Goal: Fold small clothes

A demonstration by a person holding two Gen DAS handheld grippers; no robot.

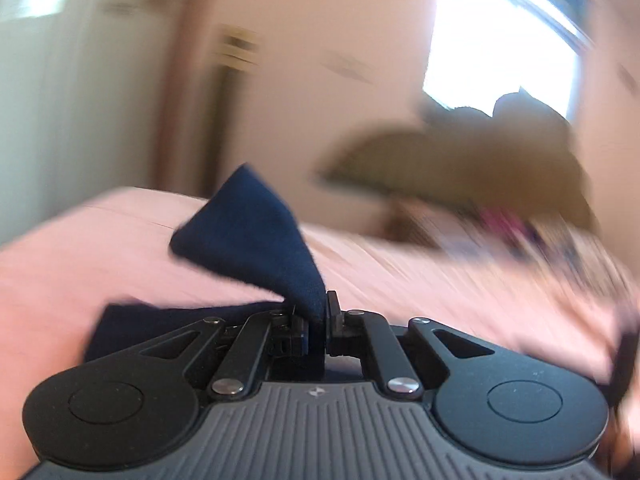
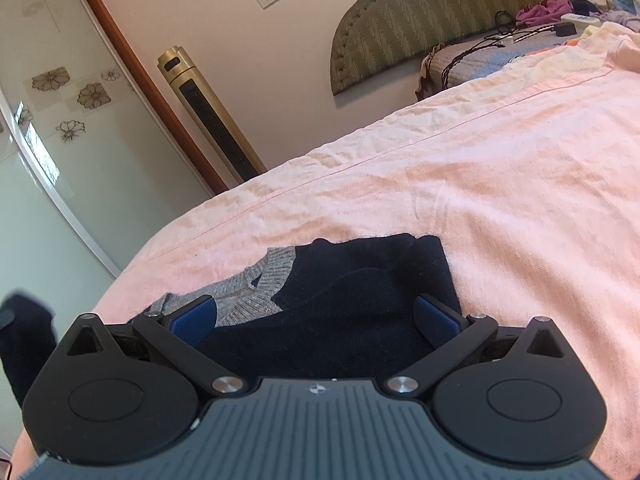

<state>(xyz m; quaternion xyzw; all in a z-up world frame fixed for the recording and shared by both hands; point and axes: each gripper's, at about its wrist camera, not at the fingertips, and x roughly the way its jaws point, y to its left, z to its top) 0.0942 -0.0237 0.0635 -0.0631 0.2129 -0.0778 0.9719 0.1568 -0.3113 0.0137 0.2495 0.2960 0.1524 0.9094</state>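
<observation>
A small navy sweater (image 2: 360, 284) with a grey ribbed collar (image 2: 256, 288) lies partly folded on the pink bed sheet (image 2: 480, 184). My right gripper (image 2: 316, 320) is open and empty, its blue pads (image 2: 436, 320) on either side of the sweater's near edge. In the blurred left wrist view, my left gripper (image 1: 318, 320) is shut on a corner of the navy sweater (image 1: 256, 236) and holds it lifted above the sheet (image 1: 80, 272).
A green padded headboard (image 2: 420, 28) stands at the far end. Cables, a pillow and a heap of clothes (image 2: 560, 16) lie by it. A gold tower fan (image 2: 208, 112) and a glass wardrobe door (image 2: 60, 140) stand left of the bed.
</observation>
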